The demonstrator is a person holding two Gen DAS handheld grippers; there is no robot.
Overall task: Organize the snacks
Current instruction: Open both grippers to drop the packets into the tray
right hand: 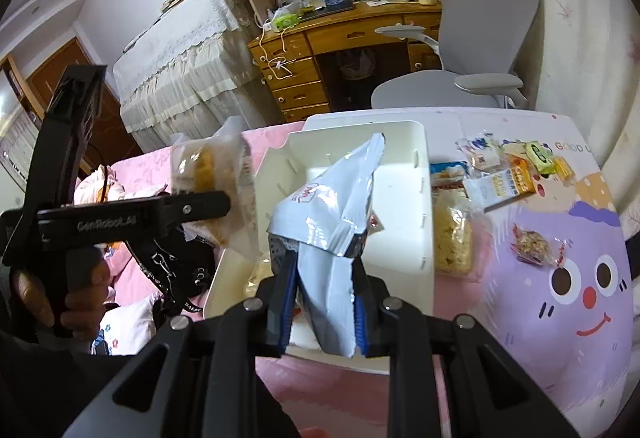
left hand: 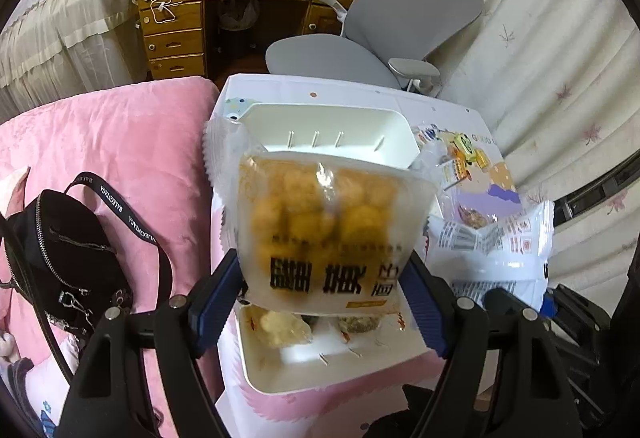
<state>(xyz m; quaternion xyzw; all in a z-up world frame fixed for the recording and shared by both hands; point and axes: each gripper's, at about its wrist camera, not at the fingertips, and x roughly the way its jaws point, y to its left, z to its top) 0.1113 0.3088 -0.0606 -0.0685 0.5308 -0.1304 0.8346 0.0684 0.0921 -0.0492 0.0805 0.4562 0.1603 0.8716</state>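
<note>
The clear pack of golden puffs (left hand: pixel 332 226) hangs between the left gripper (left hand: pixel 320 298) fingers, pinched at its lower printed edge, above the white bin (left hand: pixel 394 122). It looks light, crinkly and slippery, its contents likely crushable, so the sealed edge seems the safest hold. The right gripper (right hand: pixel 325 302) clamps the crumpled tail of a white foil packet (right hand: pixel 336 198), limp beyond its fingertips over the same bin. Loose snacks (right hand: pixel 452 234) lie right of those fingers on the cartoon-face table (right hand: pixel 592 290).
</note>
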